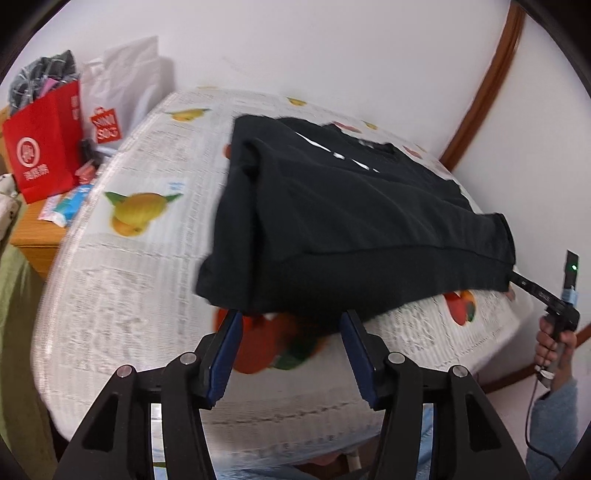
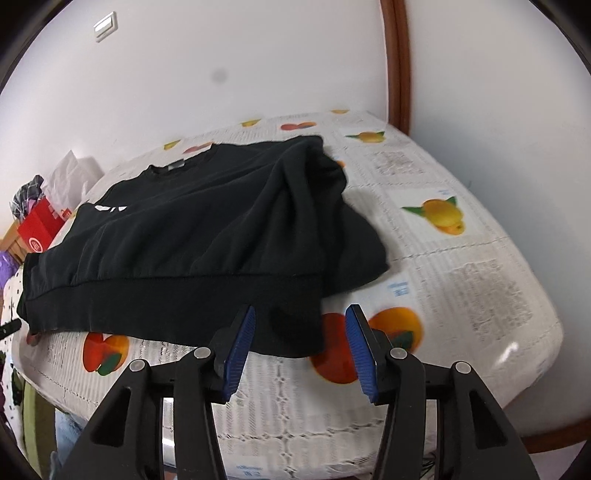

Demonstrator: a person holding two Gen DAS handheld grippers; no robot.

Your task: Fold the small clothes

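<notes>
Sweatshirt [image 1: 354,221], black with white marks near the chest, lies partly folded on the round table [image 1: 122,295], whose cloth is printed with fruit and blocks of text; in the left wrist view its ribbed hem faces the camera and overhangs the table's near side a little, and its collar points to the wall behind the table; the left gripper [image 1: 291,321] sits just in front of the hem with its 2 blue pads spread apart, nothing pinched between them, the hem edge lying above the gap; left of the table a red paper bag [image 1: 44,147] and a white plastic bag [image 1: 122,96] stand on a wooden stand; at the right of the table a hand [image 1: 554,343] holds the other gripper, whose tip lies at the sweatshirt's right hem corner.

From the right wrist view the sweatshirt [image 2: 207,236] covers the left half of the table [image 2: 480,295], with a sleeve bunched and folded over on its right side; the right gripper [image 2: 300,314] is released, its 2 blue pads standing wide on either side of the hem's right corner without pressing it; the red paper bag [image 2: 38,229] shows beyond the table's far left edge, and a wall switch [image 2: 105,26] sits high on the wall above the table.
</notes>
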